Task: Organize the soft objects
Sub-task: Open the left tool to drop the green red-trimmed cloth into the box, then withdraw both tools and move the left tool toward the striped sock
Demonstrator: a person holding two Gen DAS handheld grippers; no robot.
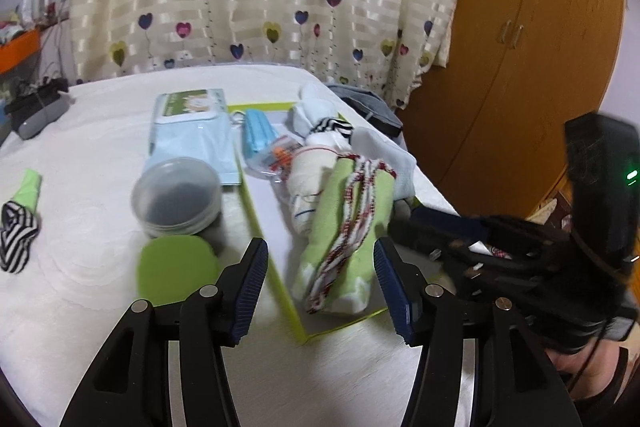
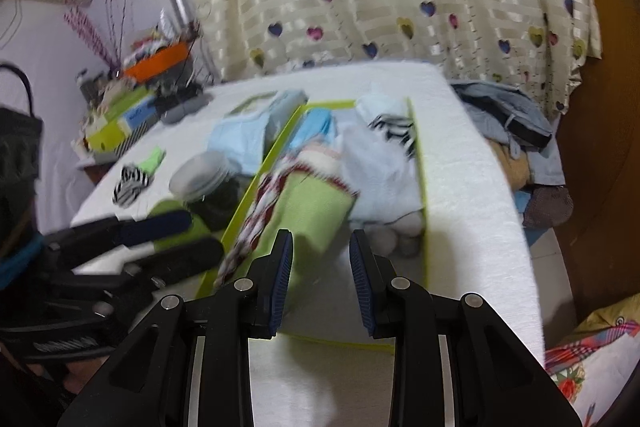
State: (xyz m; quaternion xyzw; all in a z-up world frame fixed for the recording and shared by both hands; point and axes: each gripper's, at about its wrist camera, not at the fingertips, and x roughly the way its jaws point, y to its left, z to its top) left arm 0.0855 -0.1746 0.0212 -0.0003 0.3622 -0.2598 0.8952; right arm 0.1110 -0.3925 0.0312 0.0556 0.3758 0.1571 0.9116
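Observation:
A shallow lime-edged tray (image 1: 256,215) lies on the white table and holds soft things: a green rolled cloth (image 1: 340,227) with a red-and-white braided cord (image 1: 352,211) over it, a cream roll (image 1: 308,171), a striped sock (image 1: 332,127), blue face masks (image 1: 256,135) and a white cloth (image 1: 384,155). My left gripper (image 1: 322,287) is open and empty, just in front of the green roll. My right gripper (image 2: 320,279) is open and empty above the near end of the green roll (image 2: 316,203). The tray (image 2: 420,163) also shows in the right wrist view.
Left of the tray stand a clear lidded jar (image 1: 176,193), a green round pad (image 1: 176,267), a mask pack (image 1: 192,131), and a striped and green sock (image 1: 18,227). Clothes lie beyond the table's right edge (image 2: 512,123). A cluttered shelf (image 2: 132,99) is at far left.

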